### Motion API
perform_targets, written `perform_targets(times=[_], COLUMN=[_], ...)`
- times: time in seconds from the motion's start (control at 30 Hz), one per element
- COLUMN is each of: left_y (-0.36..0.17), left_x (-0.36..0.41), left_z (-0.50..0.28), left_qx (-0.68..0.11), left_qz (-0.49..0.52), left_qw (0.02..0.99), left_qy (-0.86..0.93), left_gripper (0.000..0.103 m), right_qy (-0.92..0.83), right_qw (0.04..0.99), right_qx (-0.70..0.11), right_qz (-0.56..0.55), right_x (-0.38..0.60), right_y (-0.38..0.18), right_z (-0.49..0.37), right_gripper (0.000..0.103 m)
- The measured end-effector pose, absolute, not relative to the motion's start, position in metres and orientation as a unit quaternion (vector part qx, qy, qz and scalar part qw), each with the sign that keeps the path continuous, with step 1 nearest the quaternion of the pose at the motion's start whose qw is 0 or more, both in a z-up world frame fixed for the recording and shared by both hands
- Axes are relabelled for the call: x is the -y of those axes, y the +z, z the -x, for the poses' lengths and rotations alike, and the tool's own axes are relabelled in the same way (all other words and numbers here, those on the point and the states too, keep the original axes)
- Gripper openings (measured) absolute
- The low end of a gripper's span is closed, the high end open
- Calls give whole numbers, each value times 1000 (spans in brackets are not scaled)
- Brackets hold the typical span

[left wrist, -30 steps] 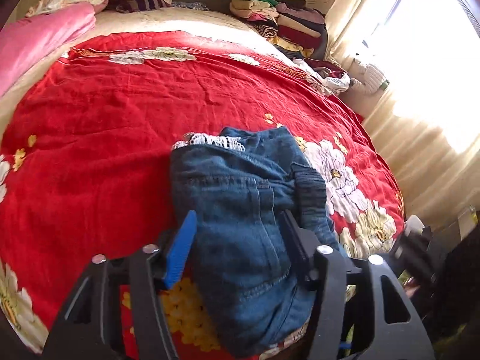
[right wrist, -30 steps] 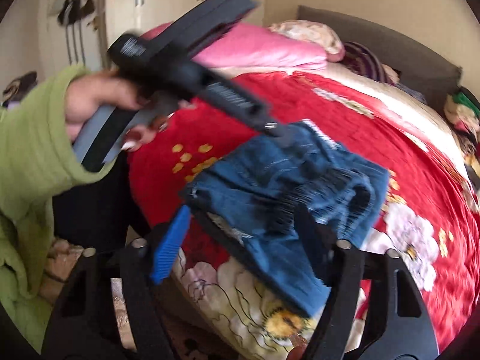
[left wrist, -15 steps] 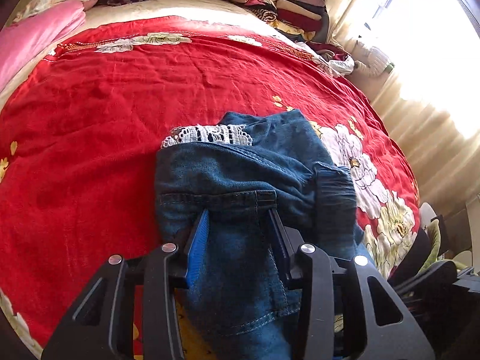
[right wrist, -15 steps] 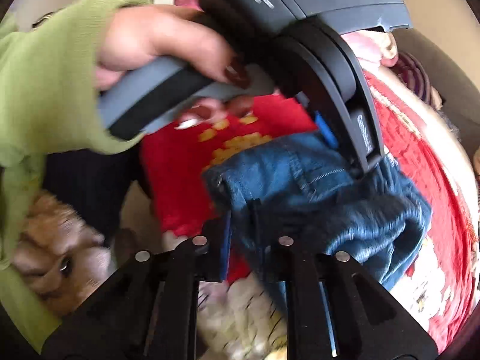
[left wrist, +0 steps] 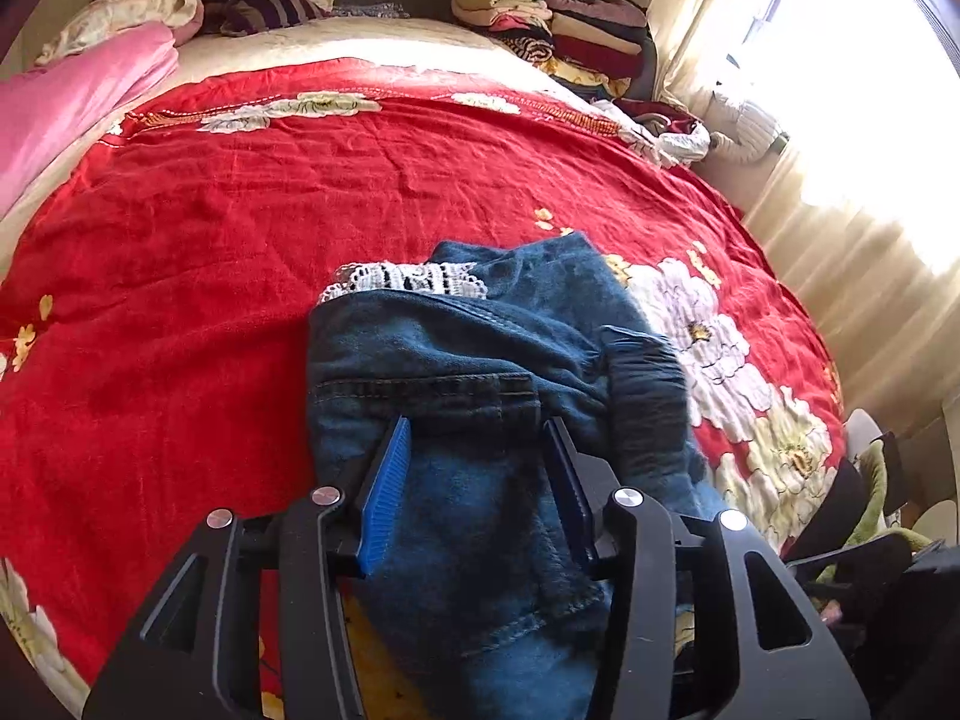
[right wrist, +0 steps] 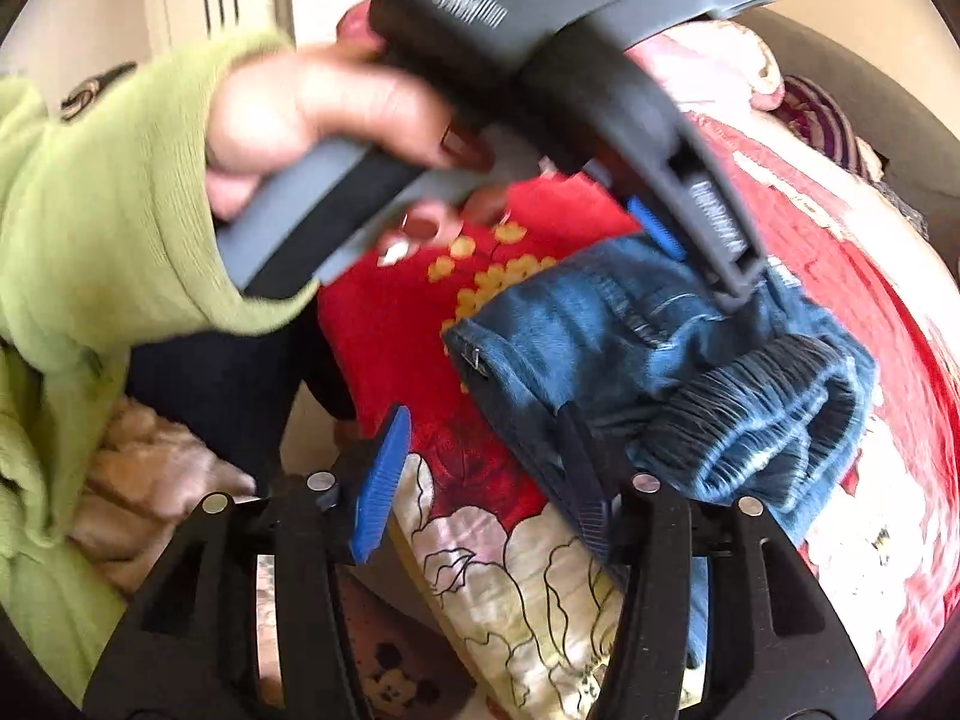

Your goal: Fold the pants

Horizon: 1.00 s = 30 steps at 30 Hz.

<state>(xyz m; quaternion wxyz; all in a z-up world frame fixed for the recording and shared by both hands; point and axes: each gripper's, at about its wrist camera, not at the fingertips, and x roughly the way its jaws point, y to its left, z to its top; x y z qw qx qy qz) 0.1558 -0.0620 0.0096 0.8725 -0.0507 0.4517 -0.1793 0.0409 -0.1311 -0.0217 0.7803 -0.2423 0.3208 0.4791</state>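
Since the earlier frames the right gripper (right wrist: 480, 474) has drawn its jaws nearly together and reopened them, and the left gripper (left wrist: 477, 468), after a slight closing, has just widened again. Folded into a thick bundle, the jeans (left wrist: 480, 372) lie on the red flowered bedspread (left wrist: 180, 252) near the bed's foot edge, their long axis running from that edge toward the headboard, with a white lace trim (left wrist: 402, 279) peeking out at the far end and the gathered dark cuff (right wrist: 750, 396) on the window side. Both grippers tilt steeply down. Left jaws stand apart astride the denim; whether the pads press it is unclear. Right jaws are apart, the black pad at the bundle's near edge, the blue pad over bare bedspread. A hand (right wrist: 312, 114) in a green sleeve (right wrist: 108, 204) holds the left gripper's handle, blurred. The bundle's near end is hidden behind the left gripper's body.
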Motion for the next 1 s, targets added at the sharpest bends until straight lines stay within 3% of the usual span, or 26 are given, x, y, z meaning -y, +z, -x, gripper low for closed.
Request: perform_targets(times=[0.13,0.27,0.3,0.57,0.6,0.63,0.67,0.97,1.0], left_y=[19,28,32,47,48,50,52,64,64], left_x=[63,63,63,60,60,60,60,55,54], left_z=[-148,-141,-138,-124,-123,-121,-119,-104,-104], left_qx=[-440,-428,-424,-406,-405,-401,-396,-376,-375], left_qz=[49,47,48,48,46,40,34,14,14], left_qw=[878,885,887,897,898,901,904,917,917], left_qy=[-181,-177,-176,-168,-166,-161,-155,-133,-132], left_gripper=[52,54,58,58,63,77,81,85,89], right_qy=[479,467,459,405,395,387,375,288,279], right_qw=[800,820,826,869,875,880,887,922,925], right_qx=[-300,-281,-277,-260,-257,-255,-253,-256,-258], right_qz=[200,178,175,117,108,102,92,28,22], right_x=[152,166,169,192,197,201,206,237,240], right_y=[2,16,20,33,36,38,41,38,38], right_z=[-36,-40,-40,-59,-61,-64,-67,-99,-102], right_gripper=[62,72,72,82,83,84,84,87,87])
